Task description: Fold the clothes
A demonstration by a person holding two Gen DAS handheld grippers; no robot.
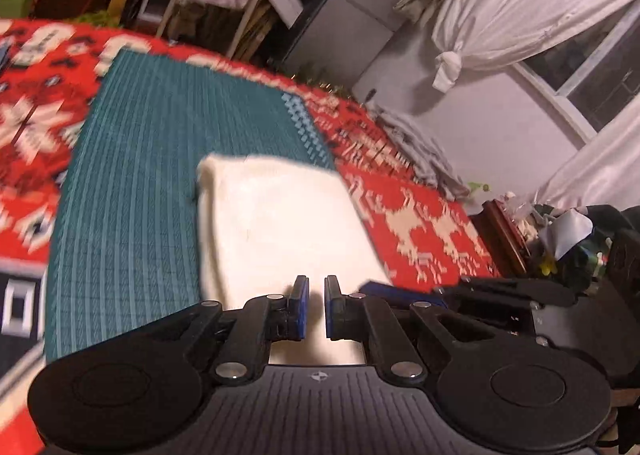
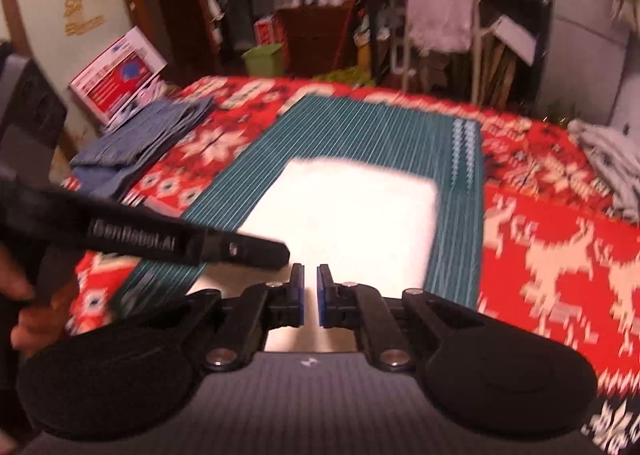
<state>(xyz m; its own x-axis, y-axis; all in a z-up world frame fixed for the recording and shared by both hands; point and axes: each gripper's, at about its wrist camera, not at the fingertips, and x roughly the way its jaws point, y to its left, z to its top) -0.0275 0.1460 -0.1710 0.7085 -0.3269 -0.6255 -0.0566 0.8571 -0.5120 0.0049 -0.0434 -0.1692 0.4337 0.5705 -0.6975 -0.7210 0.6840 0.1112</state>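
Note:
A white folded cloth (image 1: 280, 223) (image 2: 348, 215) lies flat on a green striped mat (image 1: 160, 143) (image 2: 360, 123). My left gripper (image 1: 317, 295) hovers over the cloth's near edge, its blue pads almost together with only a thin gap and nothing between them. My right gripper (image 2: 310, 287) hangs over the same near edge, its pads equally close and holding nothing. In the right wrist view the left gripper (image 2: 240, 251) reaches in from the left as a black bar. From the left wrist view, the right gripper (image 1: 400, 289) shows close by on the right. Both views are motion-blurred.
The mat rests on a red patterned blanket (image 1: 420, 231) (image 2: 560, 255). A grey crumpled garment (image 1: 420, 151) (image 2: 608, 163) lies at the right edge, and a stack of blue folded clothes (image 2: 132, 143) sits at the far left. A hand (image 2: 24, 319) grips the left tool. Cluttered shelves stand behind.

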